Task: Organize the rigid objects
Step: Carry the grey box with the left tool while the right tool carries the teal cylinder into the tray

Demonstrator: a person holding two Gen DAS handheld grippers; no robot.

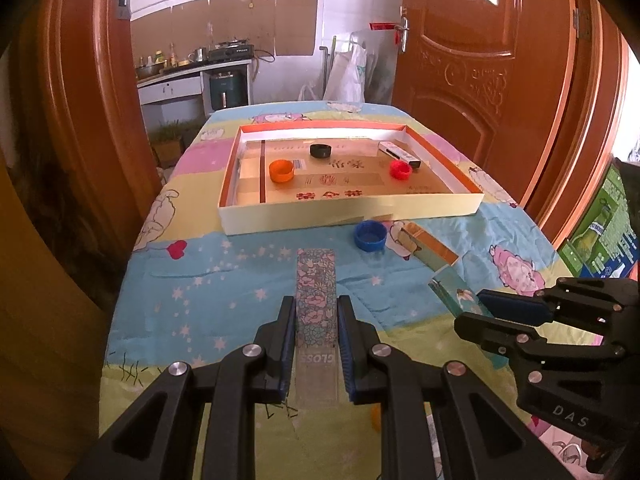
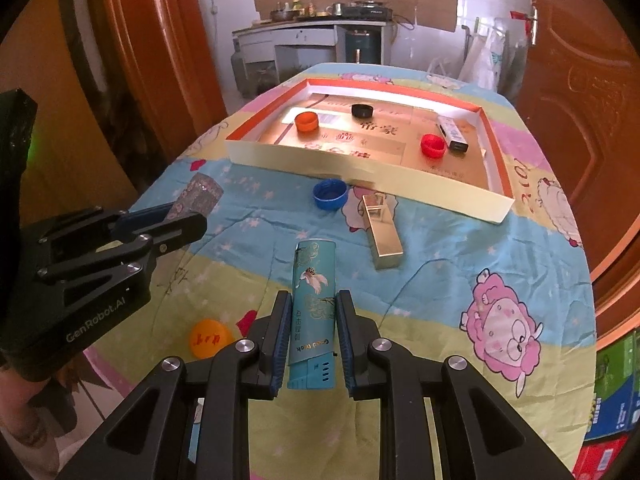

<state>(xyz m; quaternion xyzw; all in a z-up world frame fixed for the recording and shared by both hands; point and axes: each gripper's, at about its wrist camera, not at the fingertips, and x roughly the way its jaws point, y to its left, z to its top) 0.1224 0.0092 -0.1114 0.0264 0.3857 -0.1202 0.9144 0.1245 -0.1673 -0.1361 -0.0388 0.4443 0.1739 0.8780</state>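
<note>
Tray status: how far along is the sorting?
Done: orange cap, black cap, red cap and a white lighter lie in the tray. In hand: left gripper holds a floral lighter, right gripper a teal lighter. Left: blue cap, gold lighter, yellow cap.

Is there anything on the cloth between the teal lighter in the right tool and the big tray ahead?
Yes. A gold box and a blue cap lie on the cloth between the teal lighter, gripped by the right tool, and the tray.
</note>
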